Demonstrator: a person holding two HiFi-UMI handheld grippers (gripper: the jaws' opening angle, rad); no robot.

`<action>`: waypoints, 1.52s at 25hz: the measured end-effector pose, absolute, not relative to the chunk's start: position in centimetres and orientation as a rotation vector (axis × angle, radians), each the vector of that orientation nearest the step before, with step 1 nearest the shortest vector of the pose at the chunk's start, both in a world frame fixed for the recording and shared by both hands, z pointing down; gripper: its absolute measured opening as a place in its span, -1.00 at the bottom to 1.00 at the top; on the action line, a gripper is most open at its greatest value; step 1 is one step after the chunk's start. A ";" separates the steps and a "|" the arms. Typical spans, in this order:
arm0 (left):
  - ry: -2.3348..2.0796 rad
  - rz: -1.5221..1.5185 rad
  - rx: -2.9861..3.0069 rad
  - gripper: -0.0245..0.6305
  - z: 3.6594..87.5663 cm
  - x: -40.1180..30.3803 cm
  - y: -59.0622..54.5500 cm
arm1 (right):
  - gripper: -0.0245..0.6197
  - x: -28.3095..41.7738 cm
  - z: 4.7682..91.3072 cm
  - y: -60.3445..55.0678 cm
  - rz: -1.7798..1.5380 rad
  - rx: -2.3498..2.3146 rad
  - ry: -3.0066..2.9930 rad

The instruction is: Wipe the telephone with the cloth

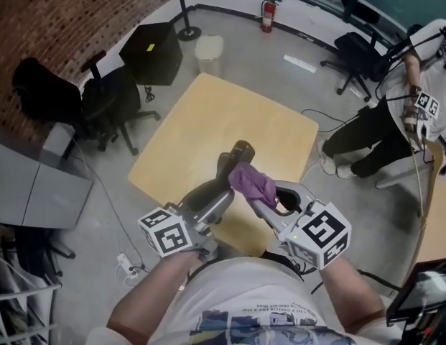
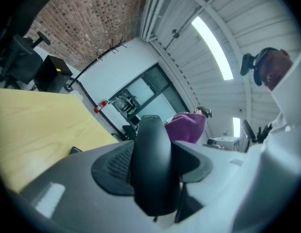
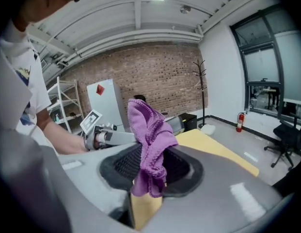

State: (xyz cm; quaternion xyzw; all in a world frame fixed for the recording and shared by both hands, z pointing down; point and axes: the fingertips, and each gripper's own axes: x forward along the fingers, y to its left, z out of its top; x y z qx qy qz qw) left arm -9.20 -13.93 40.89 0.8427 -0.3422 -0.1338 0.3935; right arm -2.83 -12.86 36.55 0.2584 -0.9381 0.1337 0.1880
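Observation:
In the head view my left gripper (image 1: 221, 184) is shut on a black telephone handset (image 1: 235, 157), which sticks out over the yellow table (image 1: 201, 113). Just right of it, my right gripper (image 1: 264, 201) is shut on a crumpled purple cloth (image 1: 253, 182) that lies against the handset's side. The left gripper view shows the handset (image 2: 151, 169) clamped between the jaws, with the cloth (image 2: 185, 126) right behind its tip. The cloth (image 3: 149, 144) hangs from the jaws in the right gripper view, with the left gripper (image 3: 109, 136) beyond it.
Black office chairs (image 1: 108, 99) and a black box (image 1: 154, 49) stand left of the table, a white bin (image 1: 208, 49) behind it. Another person (image 1: 395, 117) is at the right beside more chairs (image 1: 355, 52). A brick wall (image 1: 57, 13) runs along the left.

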 end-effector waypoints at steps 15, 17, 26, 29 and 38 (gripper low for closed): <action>-0.715 -0.598 2.011 -0.16 37.8 -9.2 -14.3 | -0.58 -1.2 36.2 -16.6 0.755 0.866 -2.704; -0.697 -0.626 1.986 -0.16 37.5 -9.2 -14.4 | -0.58 -1.8 36.3 -16.1 0.756 0.830 -2.711; -0.664 -0.641 1.970 -0.16 36.7 -8.0 -14.7 | -0.58 -3.1 36.2 -13.7 0.645 0.682 -2.713; -0.637 -0.688 1.946 -0.16 36.6 -8.3 -14.6 | -0.58 -3.8 37.1 -12.1 0.608 0.635 -2.709; -0.583 -0.781 1.906 -0.16 35.9 -8.5 -14.5 | -0.58 -4.4 38.4 -8.8 0.572 0.494 -2.690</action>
